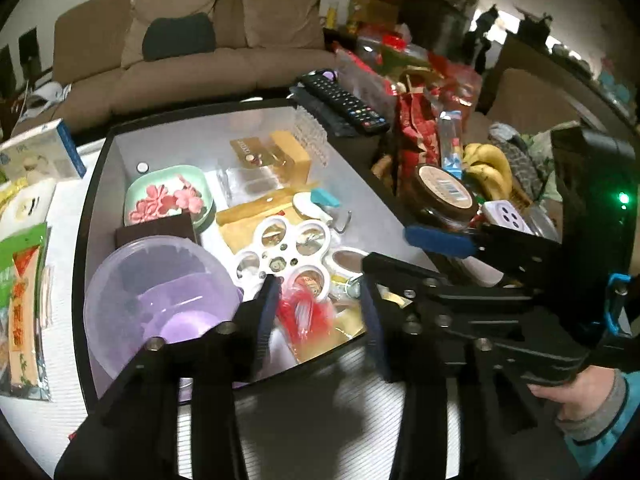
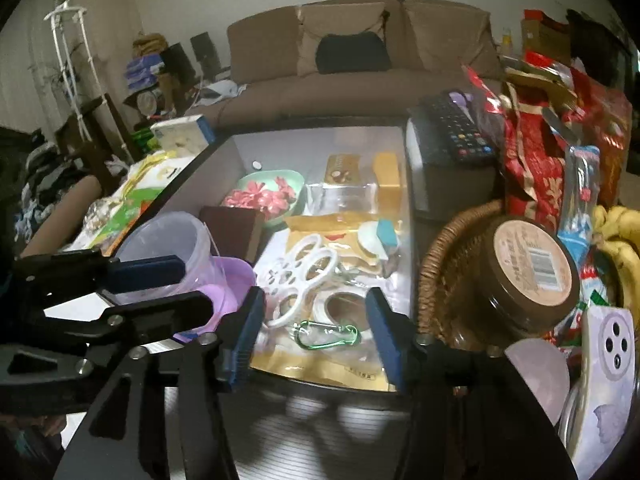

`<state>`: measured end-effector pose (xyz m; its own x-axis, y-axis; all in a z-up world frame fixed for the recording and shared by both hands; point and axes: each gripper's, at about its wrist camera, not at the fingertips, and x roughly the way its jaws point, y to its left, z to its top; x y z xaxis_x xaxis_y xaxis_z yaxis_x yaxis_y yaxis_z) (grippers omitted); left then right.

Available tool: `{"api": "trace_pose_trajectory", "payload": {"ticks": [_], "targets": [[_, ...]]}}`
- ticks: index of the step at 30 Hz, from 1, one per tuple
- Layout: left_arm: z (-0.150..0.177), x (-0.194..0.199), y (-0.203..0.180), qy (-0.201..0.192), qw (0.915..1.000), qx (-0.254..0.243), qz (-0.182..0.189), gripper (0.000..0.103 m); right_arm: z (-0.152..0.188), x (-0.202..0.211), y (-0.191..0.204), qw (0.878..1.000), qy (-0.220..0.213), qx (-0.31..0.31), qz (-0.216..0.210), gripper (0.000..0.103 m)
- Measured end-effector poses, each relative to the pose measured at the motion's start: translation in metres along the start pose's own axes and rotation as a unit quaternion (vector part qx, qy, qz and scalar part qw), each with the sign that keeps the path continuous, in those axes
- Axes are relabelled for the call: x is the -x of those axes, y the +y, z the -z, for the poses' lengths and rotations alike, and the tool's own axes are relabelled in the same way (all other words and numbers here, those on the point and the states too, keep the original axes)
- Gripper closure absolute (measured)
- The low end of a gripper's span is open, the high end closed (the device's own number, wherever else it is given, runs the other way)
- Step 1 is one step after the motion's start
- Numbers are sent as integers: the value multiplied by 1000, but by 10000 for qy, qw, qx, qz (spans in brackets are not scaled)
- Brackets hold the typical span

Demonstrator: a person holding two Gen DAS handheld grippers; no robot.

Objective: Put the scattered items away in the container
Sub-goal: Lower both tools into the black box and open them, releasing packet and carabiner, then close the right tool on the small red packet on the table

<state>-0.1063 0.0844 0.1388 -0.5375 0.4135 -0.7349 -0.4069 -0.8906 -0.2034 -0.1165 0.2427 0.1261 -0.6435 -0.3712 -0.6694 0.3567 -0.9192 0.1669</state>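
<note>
The container (image 1: 100, 184) is a shallow black-rimmed box on the bench, already pretty full: a clear purple tub (image 1: 160, 296) in its near-left corner, a green dish (image 1: 168, 192) of pink flowers behind that, a white ring-shaped plastic piece (image 1: 284, 252) in the middle, tape rolls (image 2: 340, 304) and a green carabiner (image 2: 328, 334) near the front edge. Clutter hems it in on both sides (snack packets (image 1: 24, 280) to the left, a wicker basket (image 2: 444, 264) with a brown-lidded jar (image 2: 528, 264) and bananas (image 1: 490, 168) to the right), and a remote (image 1: 344, 100) lies at the far-right corner.

Both grippers hover over the near edge, angled down. The left gripper (image 1: 316, 316) is partly spread with nothing between its fingers. The right gripper (image 2: 316, 334) stands a bit wider, also empty.
</note>
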Motion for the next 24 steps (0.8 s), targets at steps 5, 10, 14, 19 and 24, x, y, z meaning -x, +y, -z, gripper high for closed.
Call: {"api": "trace_pose_trajectory", "payload": {"ticks": [5, 10, 14, 19, 24], "targets": [[4, 34, 18, -287, 9994, 202, 55, 55, -1, 16, -4, 9998, -122, -162, -51, 40], [22, 91, 58, -704, 9965, 382, -245, 45, -4, 33, 12, 9995, -237, -127, -178, 40], [52, 131, 100, -808, 9934, 537, -605, 37, -2, 41, 37, 9990, -267, -44, -348, 40], [107, 161, 157, -649, 9885, 815, -1097, 29, 6, 44, 88, 9969, -287, 165, -720, 39], [150, 174, 198, -511, 9816, 1198, -1397, 4, 17, 30, 147, 9923, -151, 349, -1178, 28]]}}
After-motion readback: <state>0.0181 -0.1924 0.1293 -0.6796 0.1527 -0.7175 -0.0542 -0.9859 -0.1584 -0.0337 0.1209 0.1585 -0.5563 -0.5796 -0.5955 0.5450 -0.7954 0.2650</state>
